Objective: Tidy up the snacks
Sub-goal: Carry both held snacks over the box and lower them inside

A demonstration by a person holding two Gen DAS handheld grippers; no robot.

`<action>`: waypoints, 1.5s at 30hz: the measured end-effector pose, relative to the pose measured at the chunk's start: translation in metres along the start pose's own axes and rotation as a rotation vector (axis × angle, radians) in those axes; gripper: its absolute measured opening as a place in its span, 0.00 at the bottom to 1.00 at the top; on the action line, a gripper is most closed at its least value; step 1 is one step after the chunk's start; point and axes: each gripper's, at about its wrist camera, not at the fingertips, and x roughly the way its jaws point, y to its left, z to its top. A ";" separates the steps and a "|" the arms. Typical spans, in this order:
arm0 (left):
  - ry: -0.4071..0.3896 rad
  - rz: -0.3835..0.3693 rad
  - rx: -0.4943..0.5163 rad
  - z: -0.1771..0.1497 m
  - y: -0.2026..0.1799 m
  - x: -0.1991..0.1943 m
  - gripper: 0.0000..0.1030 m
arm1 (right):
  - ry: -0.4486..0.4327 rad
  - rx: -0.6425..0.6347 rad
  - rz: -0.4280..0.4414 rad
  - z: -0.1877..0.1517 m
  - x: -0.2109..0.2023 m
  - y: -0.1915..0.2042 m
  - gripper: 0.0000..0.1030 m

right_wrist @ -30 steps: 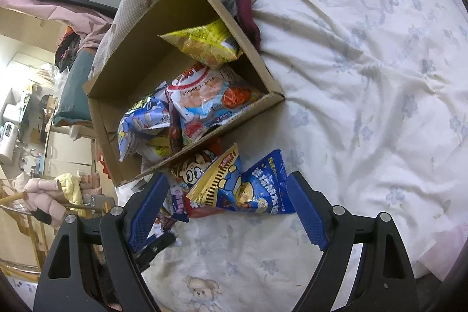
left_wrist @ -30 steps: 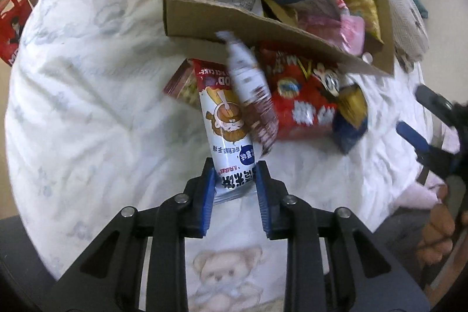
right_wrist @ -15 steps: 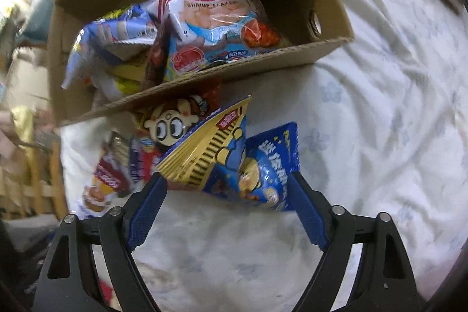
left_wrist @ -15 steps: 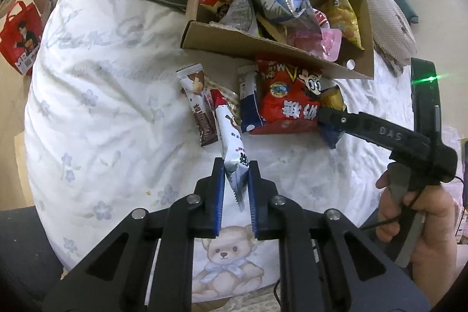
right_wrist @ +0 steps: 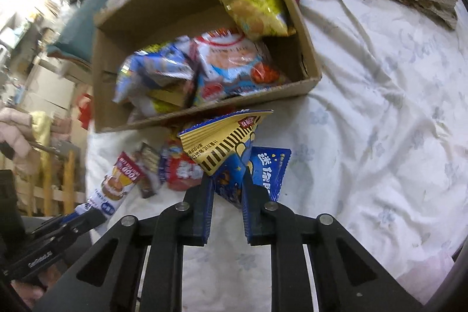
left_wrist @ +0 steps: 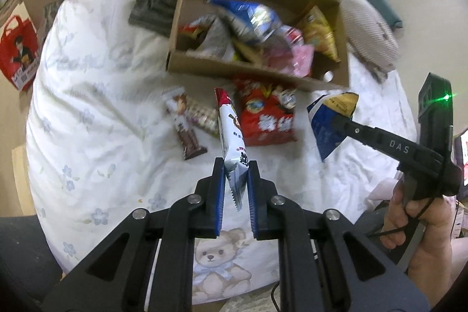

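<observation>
The cardboard box [left_wrist: 257, 69] lies on the white floral quilt [left_wrist: 96, 113], open side up, with several snack bags piled inside: a yellow bag [right_wrist: 254, 10] leaning in its far right corner, a pink-and-blue shrimp bag [right_wrist: 234, 63] in the middle and blue bags [left_wrist: 248, 16] to the left. Just outside the near wall lie a red bag [left_wrist: 266, 116], a brown bar [left_wrist: 184, 122] and a pale wafer pack [left_wrist: 201, 116], all close together on the quilt.

The left gripper [left_wrist: 236, 177] points steeply down, its jaws pressed on the tail of a long white stick pack [left_wrist: 231, 136], which hangs lifted above the quilt, just beside the red bag.

The right gripper [right_wrist: 226, 189], also tilted down, has just been closing its jaws and now pinches the lower corner of a blue-and-gold bag [right_wrist: 231, 142], raised in front of the box's near wall. A hand [left_wrist: 418, 221] grips its handle at the lower right of the left view.
</observation>
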 end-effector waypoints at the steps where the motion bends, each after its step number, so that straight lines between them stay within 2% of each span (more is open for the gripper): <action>1: -0.031 -0.018 0.005 -0.001 -0.003 -0.010 0.11 | -0.014 0.006 0.023 0.000 -0.007 -0.001 0.17; 4: -0.129 0.001 0.038 0.000 -0.010 -0.036 0.11 | -0.057 0.008 0.080 0.000 -0.024 0.004 0.17; 7: -0.215 0.030 0.056 0.016 -0.013 -0.058 0.11 | -0.087 -0.001 0.129 0.003 -0.039 0.017 0.17; 13: -0.264 0.038 0.081 0.060 -0.020 -0.076 0.11 | -0.156 -0.051 0.167 0.031 -0.060 0.044 0.17; 19: -0.282 0.058 0.117 0.098 -0.030 -0.071 0.11 | -0.202 -0.062 0.191 0.069 -0.065 0.055 0.17; 24: -0.274 0.083 0.133 0.118 -0.033 -0.055 0.11 | -0.227 -0.085 0.172 0.092 -0.053 0.061 0.17; 30: -0.276 0.115 0.150 0.139 -0.027 -0.027 0.11 | -0.291 -0.094 0.124 0.094 -0.028 0.054 0.17; 34: -0.311 0.166 0.186 0.145 -0.025 -0.009 0.11 | -0.280 -0.067 0.100 0.094 -0.011 0.042 0.17; 38: -0.295 0.168 0.185 0.149 -0.021 0.005 0.11 | -0.266 -0.076 0.068 0.098 0.001 0.037 0.17; 45: -0.259 0.167 0.169 0.153 -0.012 0.020 0.11 | -0.237 -0.023 0.096 0.097 0.012 0.029 0.18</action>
